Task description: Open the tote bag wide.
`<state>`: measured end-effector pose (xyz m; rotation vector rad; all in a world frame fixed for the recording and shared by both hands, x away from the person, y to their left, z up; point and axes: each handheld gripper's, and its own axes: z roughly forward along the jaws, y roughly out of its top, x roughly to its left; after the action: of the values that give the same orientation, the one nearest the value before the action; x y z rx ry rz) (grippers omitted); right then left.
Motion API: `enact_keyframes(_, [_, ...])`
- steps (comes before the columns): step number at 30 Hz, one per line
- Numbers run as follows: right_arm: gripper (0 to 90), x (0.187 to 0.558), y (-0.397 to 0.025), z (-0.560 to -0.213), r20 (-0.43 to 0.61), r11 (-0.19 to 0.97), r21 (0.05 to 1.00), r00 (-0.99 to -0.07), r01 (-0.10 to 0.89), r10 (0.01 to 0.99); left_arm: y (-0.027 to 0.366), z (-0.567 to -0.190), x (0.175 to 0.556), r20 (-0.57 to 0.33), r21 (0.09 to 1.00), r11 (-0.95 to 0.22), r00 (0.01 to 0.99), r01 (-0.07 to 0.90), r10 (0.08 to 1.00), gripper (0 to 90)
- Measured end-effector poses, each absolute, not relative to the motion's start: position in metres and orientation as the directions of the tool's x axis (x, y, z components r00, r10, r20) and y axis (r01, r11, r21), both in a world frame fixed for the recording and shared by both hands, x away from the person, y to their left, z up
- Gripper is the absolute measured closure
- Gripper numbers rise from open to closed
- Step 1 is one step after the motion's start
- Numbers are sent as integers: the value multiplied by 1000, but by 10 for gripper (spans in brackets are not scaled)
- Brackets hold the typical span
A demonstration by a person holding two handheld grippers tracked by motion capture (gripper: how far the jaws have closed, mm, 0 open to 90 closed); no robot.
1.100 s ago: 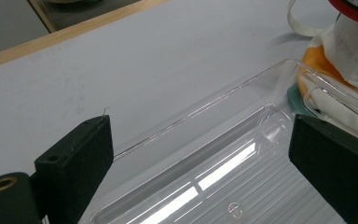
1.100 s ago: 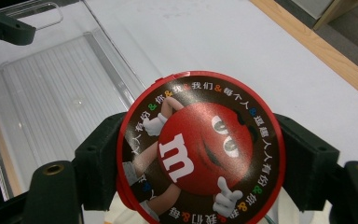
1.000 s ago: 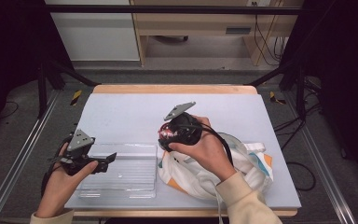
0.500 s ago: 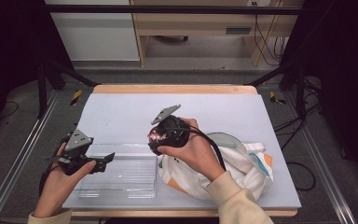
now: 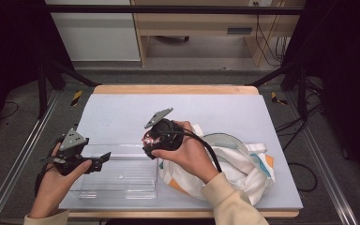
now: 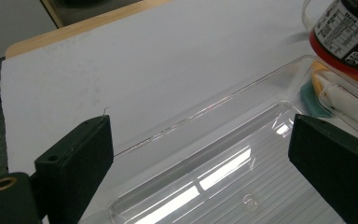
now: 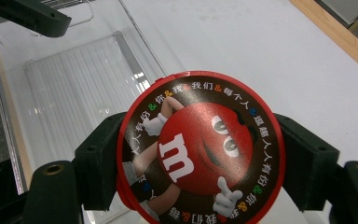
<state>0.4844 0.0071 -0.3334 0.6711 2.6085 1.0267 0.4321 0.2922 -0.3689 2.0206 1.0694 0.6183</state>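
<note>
Candy tub [image 7: 200,149], round with a red lid, is pinched between the jaws of the right gripper [image 5: 161,136], held in the air just beside the right end of the clear tray [image 5: 115,176] and above the white bag [image 5: 234,164]. Left gripper [image 5: 104,157] rests at the tray's left wall, jaws spread, gripping nothing. Risk: the jaws bear on the tub's curved side, so it could rotate or slip out on tilting. A low approach could strike the tray's wall and shift the light tray.

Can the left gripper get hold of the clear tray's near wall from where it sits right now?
Probably yes: the left gripper is open, its jaws wide apart over the clear tray, with nothing between them.
</note>
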Motion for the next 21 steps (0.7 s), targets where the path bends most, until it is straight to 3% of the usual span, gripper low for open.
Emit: enact_keyframes(21, [260,477,23,-339,-57,666,680,-884,306,464,296,-367,431,64,804,-358,530,475,846,69])
